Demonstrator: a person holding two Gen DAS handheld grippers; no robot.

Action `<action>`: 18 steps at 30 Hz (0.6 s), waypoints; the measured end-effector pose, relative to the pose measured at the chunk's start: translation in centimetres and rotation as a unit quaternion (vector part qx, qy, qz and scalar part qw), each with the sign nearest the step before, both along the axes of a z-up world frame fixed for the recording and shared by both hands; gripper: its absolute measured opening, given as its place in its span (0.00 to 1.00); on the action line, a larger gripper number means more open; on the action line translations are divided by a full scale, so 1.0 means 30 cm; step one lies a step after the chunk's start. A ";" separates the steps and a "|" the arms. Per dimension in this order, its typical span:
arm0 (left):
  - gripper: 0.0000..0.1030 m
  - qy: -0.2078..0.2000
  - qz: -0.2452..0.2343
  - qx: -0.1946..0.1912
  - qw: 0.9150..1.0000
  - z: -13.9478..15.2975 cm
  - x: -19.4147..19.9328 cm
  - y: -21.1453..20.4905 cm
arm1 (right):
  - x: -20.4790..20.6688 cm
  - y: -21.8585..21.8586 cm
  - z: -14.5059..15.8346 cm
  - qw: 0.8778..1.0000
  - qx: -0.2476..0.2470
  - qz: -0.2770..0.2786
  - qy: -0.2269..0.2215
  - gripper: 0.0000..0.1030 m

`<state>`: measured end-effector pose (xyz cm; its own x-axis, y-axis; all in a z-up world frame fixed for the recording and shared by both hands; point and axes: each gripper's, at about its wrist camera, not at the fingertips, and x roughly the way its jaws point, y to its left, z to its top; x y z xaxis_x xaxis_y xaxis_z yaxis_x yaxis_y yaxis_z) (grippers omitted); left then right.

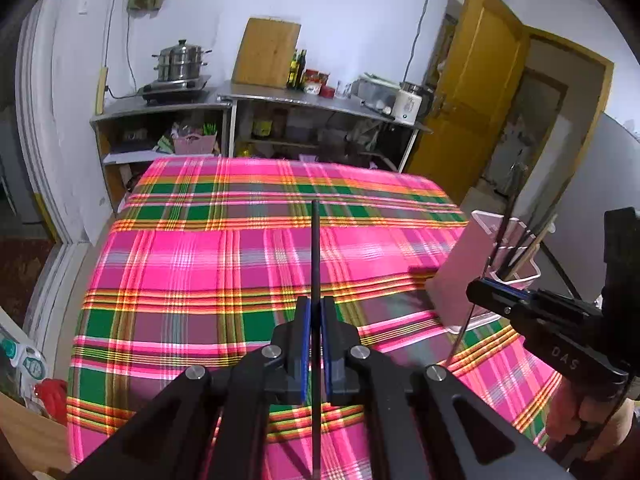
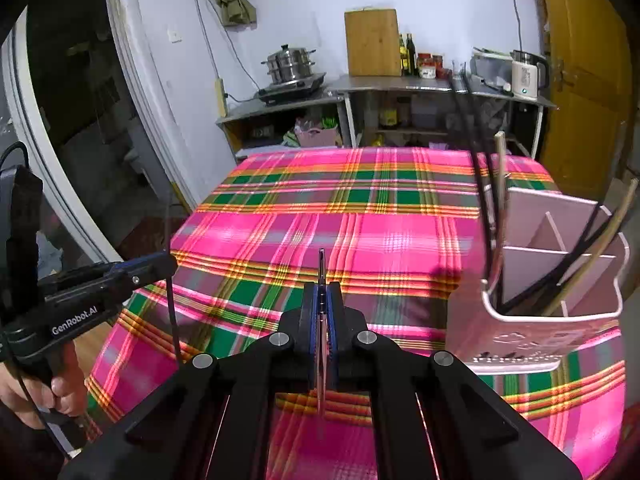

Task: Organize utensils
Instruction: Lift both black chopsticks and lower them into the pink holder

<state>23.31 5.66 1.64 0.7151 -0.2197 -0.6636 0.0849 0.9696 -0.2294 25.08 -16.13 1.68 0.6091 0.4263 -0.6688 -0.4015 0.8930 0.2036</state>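
Observation:
My left gripper (image 1: pixel 316 304) is shut on a black chopstick (image 1: pixel 315 240) that runs straight up between its blue pads, above the plaid tablecloth (image 1: pixel 200 264). In the right wrist view the left gripper (image 2: pixel 168 260) is at the left, with the black chopstick (image 2: pixel 173 312) hanging below it. My right gripper (image 2: pixel 321 288) is shut on a thin shiny metal utensil (image 2: pixel 321 264). It is also in the left wrist view, where the right gripper (image 1: pixel 476 290) hovers just in front of the pink utensil holder (image 1: pixel 456 268). The holder (image 2: pixel 520 328) has several compartments with black and wooden chopsticks (image 2: pixel 500 168) standing in them.
Metal shelves (image 1: pixel 224 100) along the back wall carry a steamer pot (image 1: pixel 180 60), a cutting board (image 1: pixel 266 52), bottles and a kettle (image 2: pixel 526 74). A yellow door (image 1: pixel 472 92) stands open at the right. A person's hand (image 2: pixel 24 392) holds each gripper's handle.

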 end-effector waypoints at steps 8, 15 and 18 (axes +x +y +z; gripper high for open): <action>0.04 -0.024 -0.012 0.000 1.000 0.092 -0.056 -0.038 | -0.072 -0.037 0.070 1.000 0.008 -0.008 -0.022 0.04; 0.04 -0.033 -0.025 -0.006 0.999 0.138 -0.086 -0.085 | -0.113 -0.080 0.124 0.999 0.016 -0.015 -0.037 0.05; 0.04 -0.031 -0.034 -0.007 0.999 0.149 -0.090 -0.112 | -0.132 -0.104 0.142 0.999 0.019 -0.017 -0.040 0.05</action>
<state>20.61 2.30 6.12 0.7375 -0.2776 -0.6157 0.1645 0.9580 -0.2350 21.11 -19.25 5.94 0.6754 0.4284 -0.6003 -0.3867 0.8988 0.2062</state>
